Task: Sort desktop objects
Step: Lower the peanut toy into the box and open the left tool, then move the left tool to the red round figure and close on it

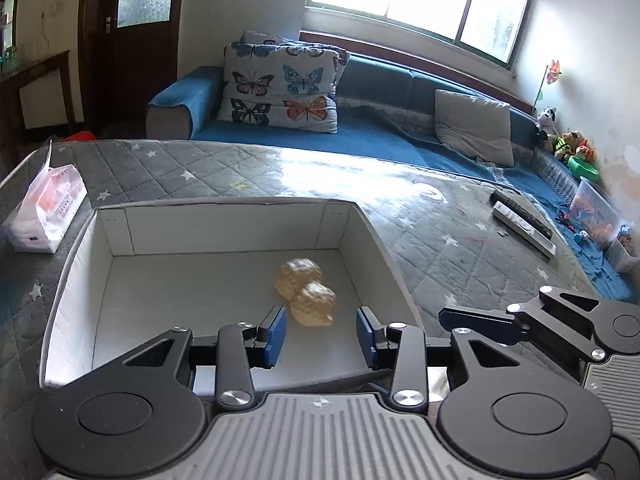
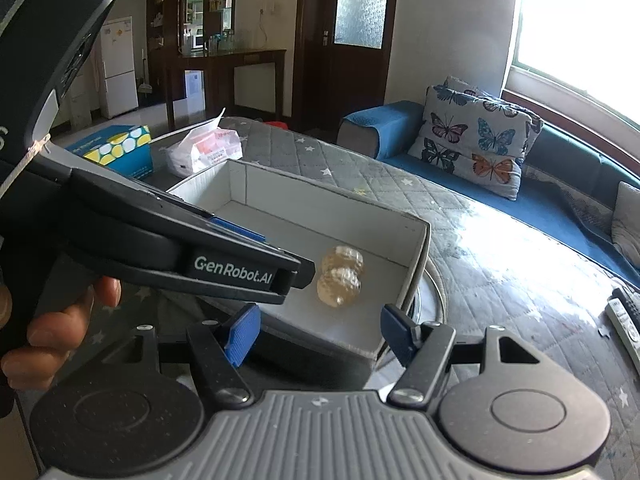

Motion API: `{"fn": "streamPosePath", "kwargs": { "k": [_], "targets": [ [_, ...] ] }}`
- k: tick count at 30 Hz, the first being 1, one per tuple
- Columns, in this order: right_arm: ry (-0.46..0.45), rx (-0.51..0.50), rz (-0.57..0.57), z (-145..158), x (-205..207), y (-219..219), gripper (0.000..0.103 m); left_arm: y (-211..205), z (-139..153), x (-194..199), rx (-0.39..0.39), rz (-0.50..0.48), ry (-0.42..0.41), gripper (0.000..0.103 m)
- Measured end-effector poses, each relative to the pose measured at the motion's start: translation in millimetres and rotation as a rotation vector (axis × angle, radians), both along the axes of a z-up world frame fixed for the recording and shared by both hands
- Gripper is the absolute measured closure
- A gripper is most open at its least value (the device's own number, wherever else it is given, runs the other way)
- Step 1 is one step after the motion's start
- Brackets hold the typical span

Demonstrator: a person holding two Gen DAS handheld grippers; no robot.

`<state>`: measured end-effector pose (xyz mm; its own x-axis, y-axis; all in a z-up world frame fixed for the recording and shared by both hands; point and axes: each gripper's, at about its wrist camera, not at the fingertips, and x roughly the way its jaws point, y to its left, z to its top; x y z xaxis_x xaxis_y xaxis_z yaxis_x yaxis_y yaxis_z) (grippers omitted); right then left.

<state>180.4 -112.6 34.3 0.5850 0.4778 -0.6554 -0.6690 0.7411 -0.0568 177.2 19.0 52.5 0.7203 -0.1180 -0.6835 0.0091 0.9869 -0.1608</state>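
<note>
A pale yellow lumpy object (image 1: 306, 293) lies on the floor of an open white box (image 1: 224, 226) on the quilted table. My left gripper (image 1: 322, 334) is open and empty, just above the box's near side, with the object between and just beyond its blue pads (image 1: 274, 336). In the right wrist view the object (image 2: 340, 276) lies in the box (image 2: 418, 248), and the left gripper's body (image 2: 224, 270) reaches over the box. My right gripper (image 2: 316, 334) is open and empty at the box's near corner.
A tissue pack (image 1: 44, 212) and a blue dotted box (image 2: 116, 148) stand left of the white box. Two remotes (image 1: 522, 222) lie at the table's right. A blue sofa (image 1: 360, 128) with cushions runs behind the table (image 1: 440, 248).
</note>
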Motion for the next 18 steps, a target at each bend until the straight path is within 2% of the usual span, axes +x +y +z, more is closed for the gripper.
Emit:
{"fn": "streamPosePath", "kwargs": {
  "k": [4,16,18],
  "targets": [
    [-0.008,0.009,-0.005,-0.8,-18.9,-12.8,0.03,-9.2,-2.1,-16.6,0.017,-0.011,-0.002,0.062],
    [-0.023,0.029,-0.048,-13.9,-74.6,-51.0,0.028,-28.3,-10.1,-65.2,0.05,-0.032,-0.004,0.062],
    [-0.02,0.036,-0.055,-17.0,-83.5,-57.7,0.023,-32.2,-12.3,-73.6,0.054,-0.039,-0.005,0.062]
  ]
}}
